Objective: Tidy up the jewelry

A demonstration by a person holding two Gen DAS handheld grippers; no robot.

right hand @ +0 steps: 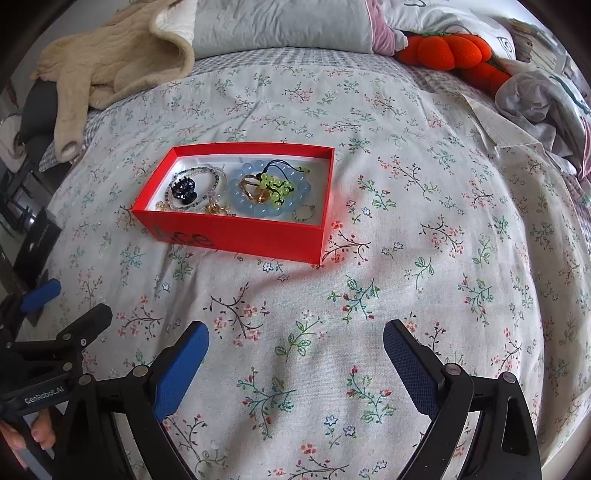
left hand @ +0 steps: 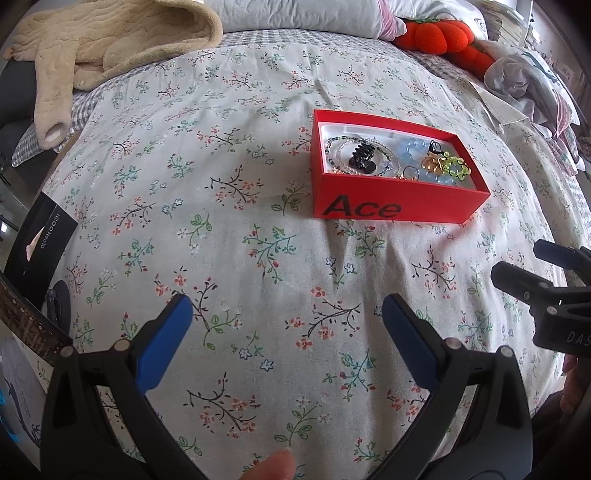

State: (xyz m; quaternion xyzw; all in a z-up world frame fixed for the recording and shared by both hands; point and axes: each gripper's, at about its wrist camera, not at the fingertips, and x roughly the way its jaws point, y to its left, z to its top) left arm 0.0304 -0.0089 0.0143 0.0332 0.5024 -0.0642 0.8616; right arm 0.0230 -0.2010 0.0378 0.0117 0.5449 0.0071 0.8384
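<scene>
A red open box marked "Ace" sits on the floral bedspread; it also shows in the right wrist view. Inside lie a blue bead bracelet, a green bead charm, a thin bead necklace, a black hair clip and gold pieces. My left gripper is open and empty, hovering over the bedspread short of the box. My right gripper is open and empty, also short of the box. The right gripper shows in the left wrist view.
A beige fleece garment lies at the back left, pillows at the back, an orange plush and crumpled clothes at the back right. A black phone box stands at the bed's left edge.
</scene>
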